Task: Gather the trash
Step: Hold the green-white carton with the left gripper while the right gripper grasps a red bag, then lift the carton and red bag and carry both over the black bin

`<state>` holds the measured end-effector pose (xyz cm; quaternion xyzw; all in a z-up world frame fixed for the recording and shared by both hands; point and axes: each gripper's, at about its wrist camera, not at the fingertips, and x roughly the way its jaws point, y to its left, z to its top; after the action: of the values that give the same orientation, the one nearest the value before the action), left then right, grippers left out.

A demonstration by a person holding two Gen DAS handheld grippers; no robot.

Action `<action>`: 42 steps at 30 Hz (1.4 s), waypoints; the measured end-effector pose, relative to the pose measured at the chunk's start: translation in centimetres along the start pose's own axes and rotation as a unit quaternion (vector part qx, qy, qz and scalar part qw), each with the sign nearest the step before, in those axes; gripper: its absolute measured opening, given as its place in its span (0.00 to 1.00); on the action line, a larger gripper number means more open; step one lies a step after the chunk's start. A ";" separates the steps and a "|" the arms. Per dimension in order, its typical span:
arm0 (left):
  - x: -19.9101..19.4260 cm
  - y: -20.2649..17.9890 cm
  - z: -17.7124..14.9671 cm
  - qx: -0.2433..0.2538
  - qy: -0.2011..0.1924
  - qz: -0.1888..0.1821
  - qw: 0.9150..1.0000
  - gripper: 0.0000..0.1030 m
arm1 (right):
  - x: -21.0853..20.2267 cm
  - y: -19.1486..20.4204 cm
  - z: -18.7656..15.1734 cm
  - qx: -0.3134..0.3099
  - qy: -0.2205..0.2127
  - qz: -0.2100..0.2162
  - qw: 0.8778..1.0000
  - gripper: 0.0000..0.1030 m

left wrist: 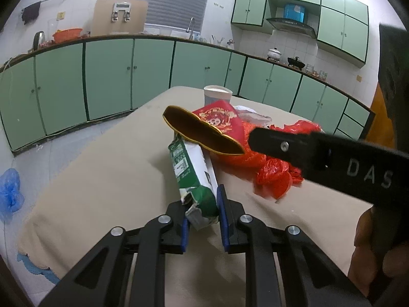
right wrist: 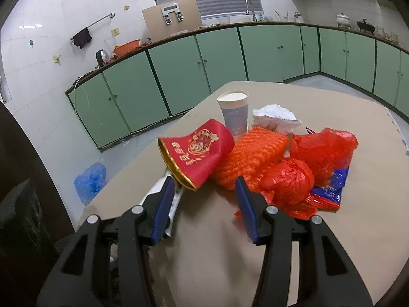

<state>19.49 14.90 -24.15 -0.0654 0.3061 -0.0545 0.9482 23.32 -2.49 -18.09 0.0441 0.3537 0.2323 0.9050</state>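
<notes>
My left gripper [left wrist: 203,215] is shut on the crumpled near end of a green-and-white carton [left wrist: 191,168] that lies on the beige table [left wrist: 102,179]. Its far end runs under a red paper bag with a gold lining [left wrist: 219,124]. One black finger [left wrist: 281,145] of my right gripper reaches in from the right, beside the bag's gold mouth. In the right wrist view my right gripper [right wrist: 204,199] stands open. The red paper bag [right wrist: 202,153] has its lower corner just ahead of the tips, not pressed. Orange mesh [right wrist: 250,153] and a red plastic bag [right wrist: 319,151] lie behind.
A paper cup [right wrist: 235,112], crumpled white paper [right wrist: 276,116] and a blue snack wrapper [right wrist: 329,186] sit in the pile. A blue plastic bag [right wrist: 90,179] lies on the floor left of the table. Green cabinets [left wrist: 107,76] line the walls. A hand [left wrist: 370,250] shows at the right.
</notes>
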 end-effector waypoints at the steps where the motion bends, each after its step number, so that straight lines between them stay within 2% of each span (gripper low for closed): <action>1: 0.0 -0.1 0.0 0.001 0.001 0.000 1.000 0.18 | 0.0 -0.1 0.0 0.002 0.001 0.000 1.000 0.47; 3: 0.0 -0.3 -0.1 0.006 0.000 0.001 1.000 0.18 | -0.2 -0.3 -0.1 0.003 -0.001 0.000 1.000 0.47; 5: -0.5 -1.5 -0.1 0.040 -0.014 0.006 0.999 0.18 | -0.6 -0.5 -0.2 0.005 -0.003 -0.001 1.000 0.47; 8: -0.7 -3.0 0.2 0.060 -0.022 -0.013 0.998 0.18 | -1.7 -1.3 -0.8 0.004 -0.006 -0.010 1.000 0.47; 11: -1.0 -4.1 1.1 0.087 -0.039 -0.017 0.995 0.18 | -2.9 -2.7 -1.4 0.019 -0.009 -0.021 1.000 0.47; 17: -1.7 -4.4 0.7 0.086 -0.039 -0.021 0.995 0.18 | -4.7 -5.2 -2.0 0.030 -0.017 -0.043 0.998 0.47; 29: -2.6 -4.5 -0.1 0.081 -0.037 -0.033 0.996 0.17 | -1.4 -5.6 -2.9 0.036 0.005 -0.039 0.999 0.44; 34: -1.7 -3.1 0.3 0.059 -0.034 -0.032 0.997 0.17 | 0.6 -5.1 -3.2 0.029 0.023 -0.037 0.999 0.33; 36: -1.6 -3.0 0.4 0.059 -0.035 -0.033 0.997 0.17 | 1.1 -4.9 -3.4 0.027 0.026 -0.038 0.999 0.32; 38: -1.5 -2.9 0.3 0.058 -0.033 -0.035 0.997 0.17 | 1.6 -5.0 -3.4 0.025 0.032 -0.037 0.999 0.25; 40: -1.5 -2.9 0.3 0.057 -0.032 -0.037 0.997 0.17 | 2.0 -4.9 -3.4 0.022 0.036 -0.037 0.998 0.10; 42: -1.5 -3.0 0.3 0.056 -0.032 -0.037 0.997 0.17 | 1.8 -5.1 -3.5 0.022 0.034 -0.036 0.999 0.06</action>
<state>18.24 12.19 -22.58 -0.0253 0.2696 -0.1049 0.9569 24.13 -6.54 -23.02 0.0429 0.3904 0.1929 0.8992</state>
